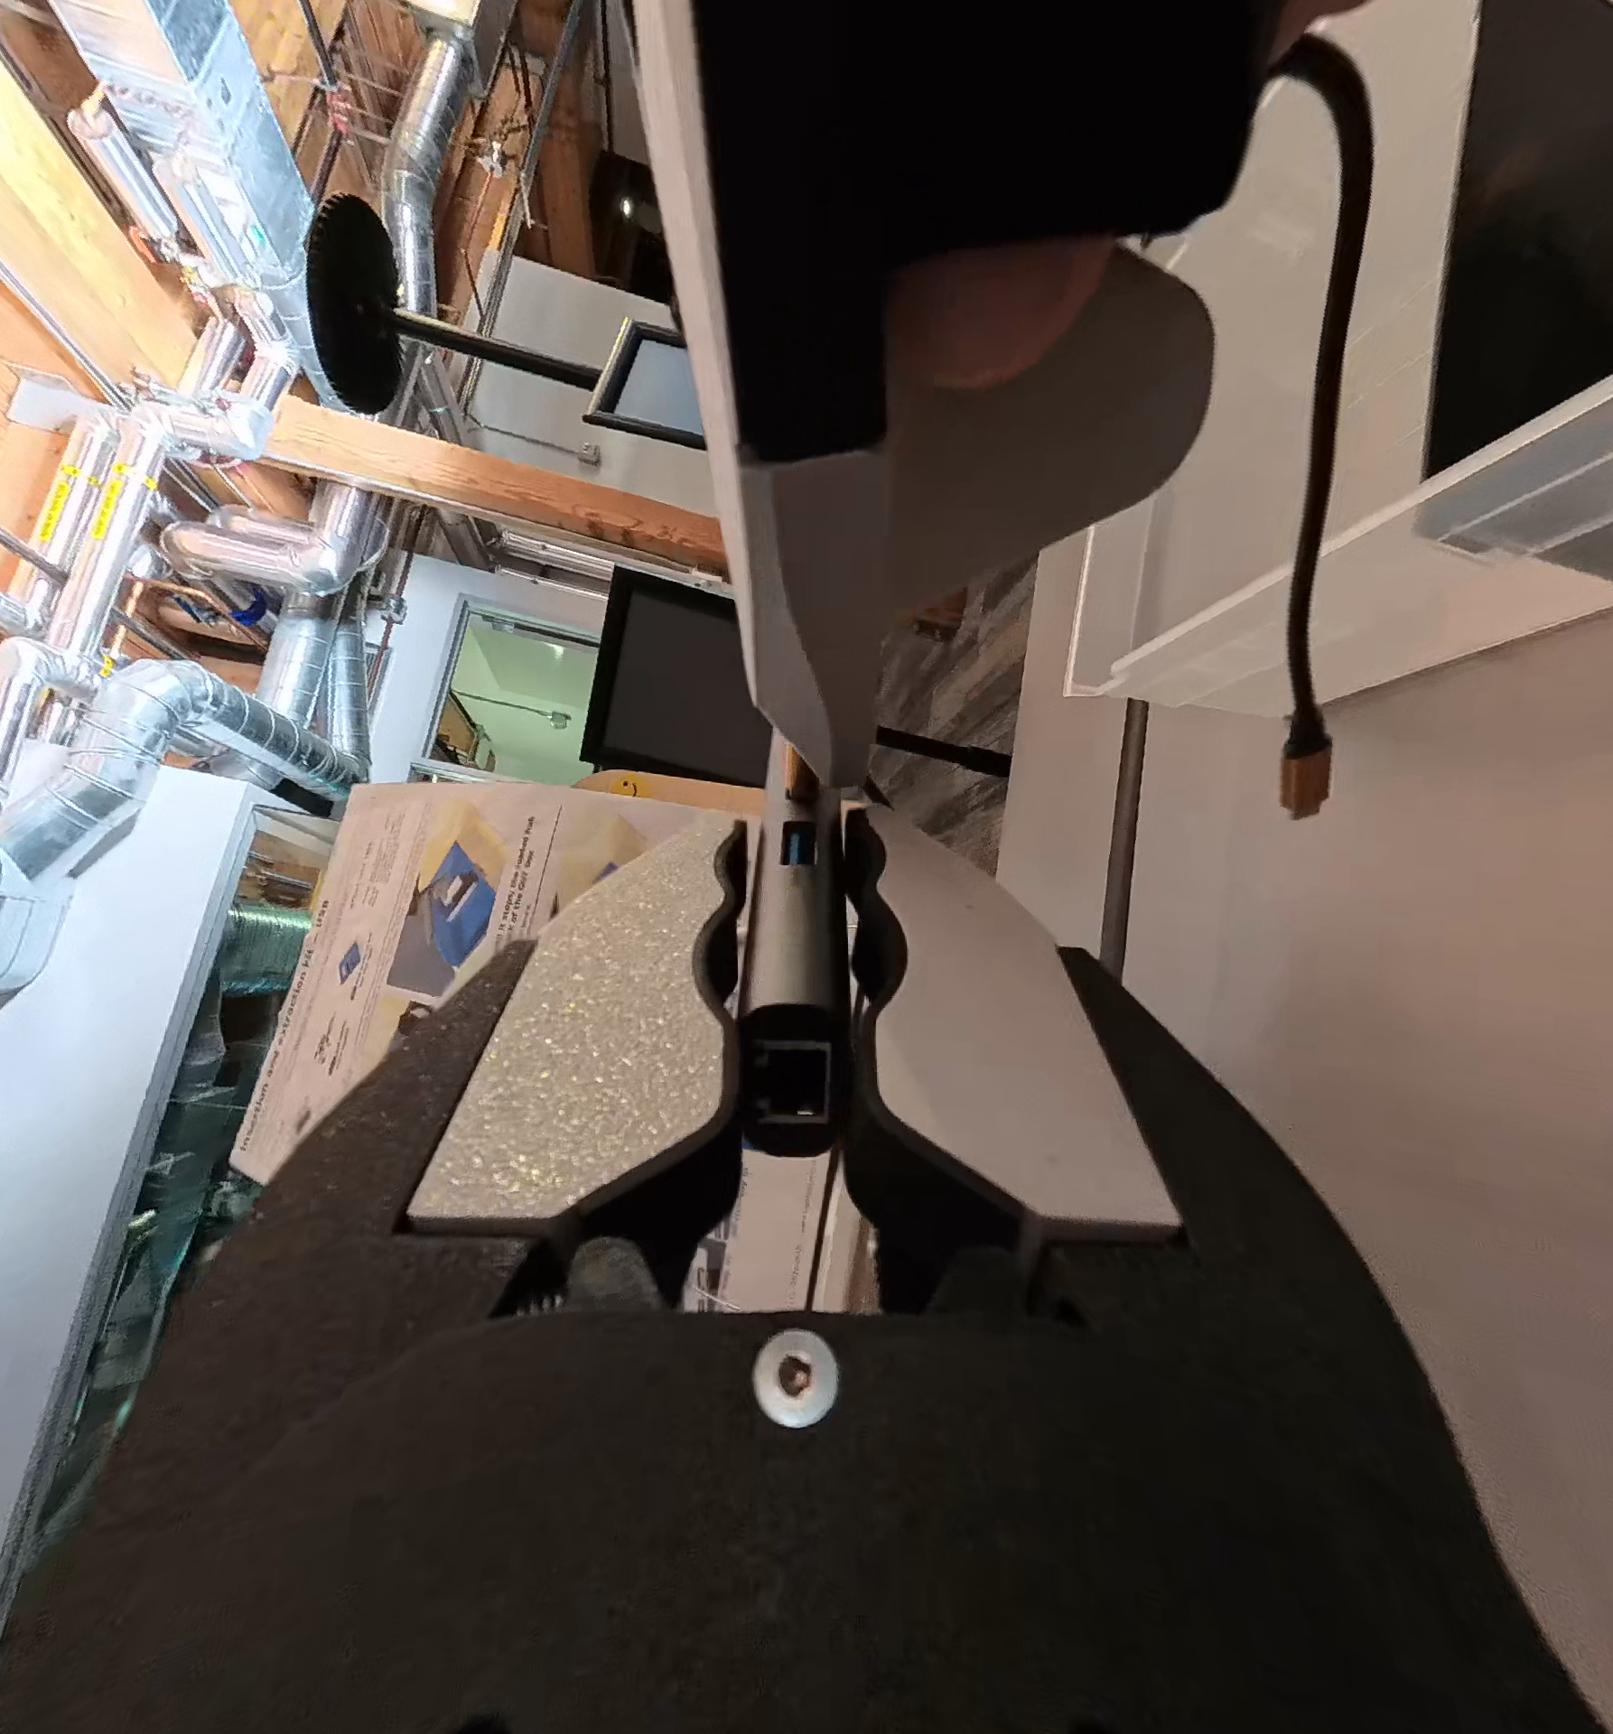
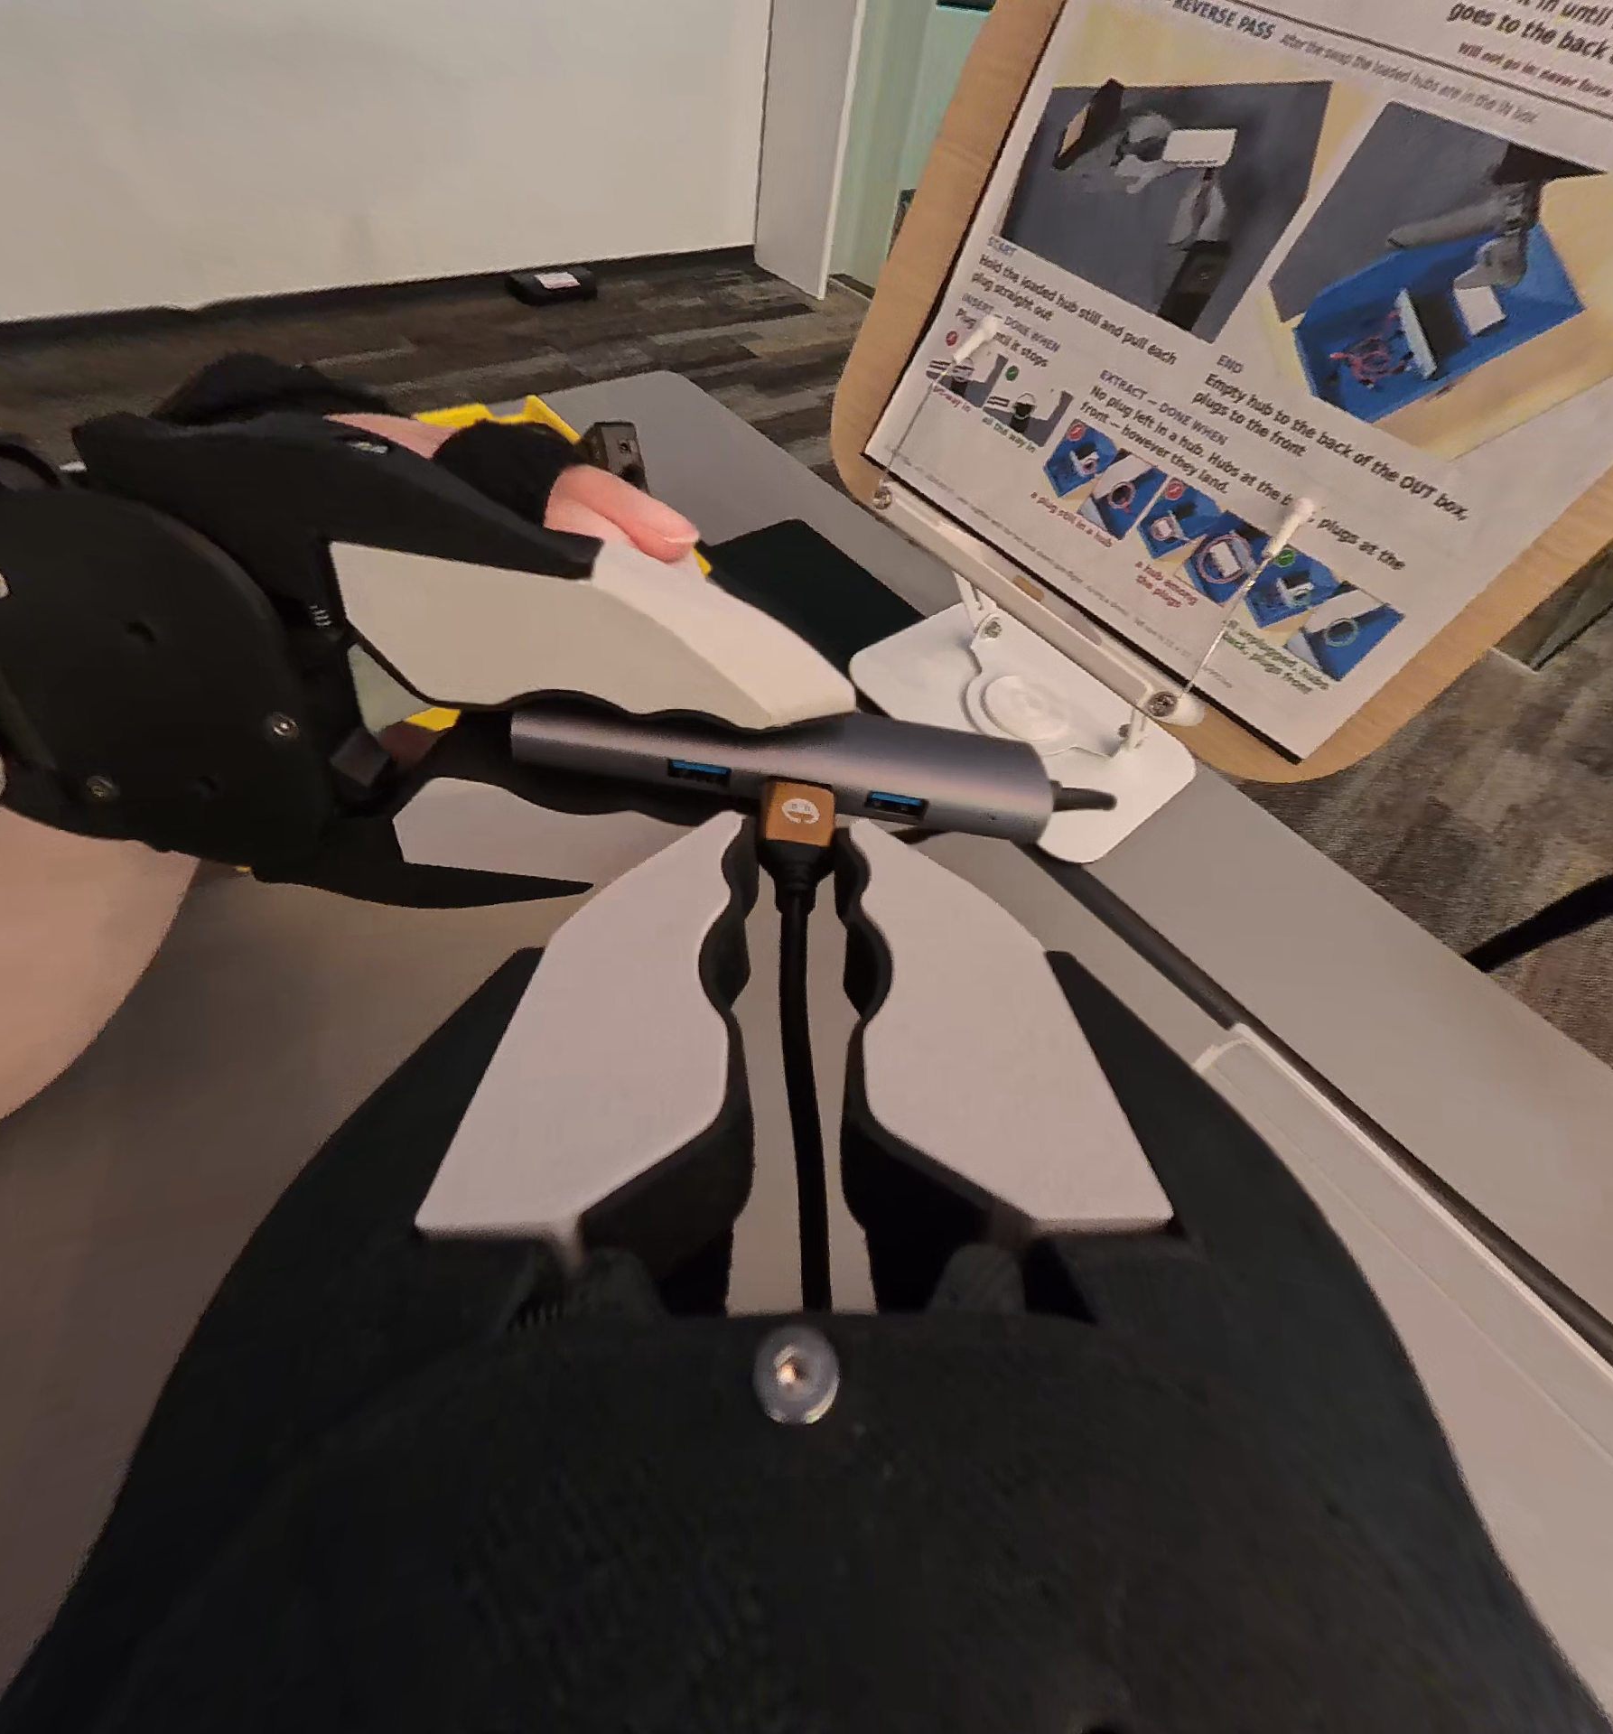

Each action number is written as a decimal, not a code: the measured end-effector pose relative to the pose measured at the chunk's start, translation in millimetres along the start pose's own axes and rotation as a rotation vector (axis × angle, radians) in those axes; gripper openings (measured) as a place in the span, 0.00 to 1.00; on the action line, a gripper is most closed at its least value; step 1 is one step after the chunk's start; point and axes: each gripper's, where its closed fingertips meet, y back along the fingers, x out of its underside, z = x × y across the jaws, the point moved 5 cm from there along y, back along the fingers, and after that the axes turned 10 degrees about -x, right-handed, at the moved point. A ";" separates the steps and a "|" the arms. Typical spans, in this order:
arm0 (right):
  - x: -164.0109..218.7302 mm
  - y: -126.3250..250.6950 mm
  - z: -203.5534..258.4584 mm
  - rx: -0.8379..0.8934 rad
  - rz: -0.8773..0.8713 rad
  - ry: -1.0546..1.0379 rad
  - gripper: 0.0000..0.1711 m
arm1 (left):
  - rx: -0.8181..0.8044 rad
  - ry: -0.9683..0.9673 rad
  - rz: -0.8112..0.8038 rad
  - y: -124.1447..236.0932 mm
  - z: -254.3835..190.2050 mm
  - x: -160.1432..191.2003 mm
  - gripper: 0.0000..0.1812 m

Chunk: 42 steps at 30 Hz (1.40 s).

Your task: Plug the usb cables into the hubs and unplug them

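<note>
My left gripper (image 1: 793,830) is shut on a slim grey USB hub (image 1: 789,976), seen end-on, with a blue port (image 1: 795,838) near my fingertips. In the right wrist view the left gripper (image 2: 737,741) holds the hub (image 2: 953,760) level above the table. My right gripper (image 2: 795,844) is shut on a black cable (image 2: 805,1079) just behind its copper plug (image 2: 795,814). The plug sits against the hub's middle port, with a free blue port on each side. In the left wrist view the right gripper (image 1: 829,751) comes down onto the hub. The cable's other copper end (image 1: 1305,779) hangs free.
An instruction board (image 2: 1253,375) on a white stand (image 2: 1094,751) stands just behind the hub. A yellow item (image 2: 540,418) lies behind the left gripper. The grey table (image 2: 221,1079) lies below. A clear bin (image 1: 1347,610) is at the right in the left wrist view. The grippers are tip to tip, or close to it.
</note>
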 end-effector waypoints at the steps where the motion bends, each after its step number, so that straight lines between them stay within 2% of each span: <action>1: 0.0 0.1 -0.1 0.011 0.003 0.008 0.09 | 0.004 0.010 0.014 -1.0 0.0 1.0 0.10; 6: -0.3 -0.1 0.9 0.047 0.021 0.046 0.09 | -0.019 0.002 0.035 -3.1 1.0 4.0 0.12; 18: 1.1 3.0 -5.3 0.085 0.027 0.059 0.12 | -0.067 -0.031 0.078 -10.4 -0.9 -0.1 0.09; 20: 0.2 3.1 -5.4 0.088 0.016 0.069 0.10 | -0.072 -0.033 0.072 -10.5 -1.7 -0.8 0.09; 31: 8.0 -1.6 -8.2 0.083 0.078 0.065 0.10 | -0.083 -0.099 0.074 -12.6 -9.0 2.8 0.10; 36: 17.8 0.3 -15.4 0.043 0.149 0.006 0.10 | -0.033 -0.081 0.093 -18.4 -20.6 0.8 0.10; 42: 14.8 5.3 -18.0 0.063 0.130 0.002 0.10 | -0.073 -0.039 0.111 -22.1 -18.2 -3.1 0.10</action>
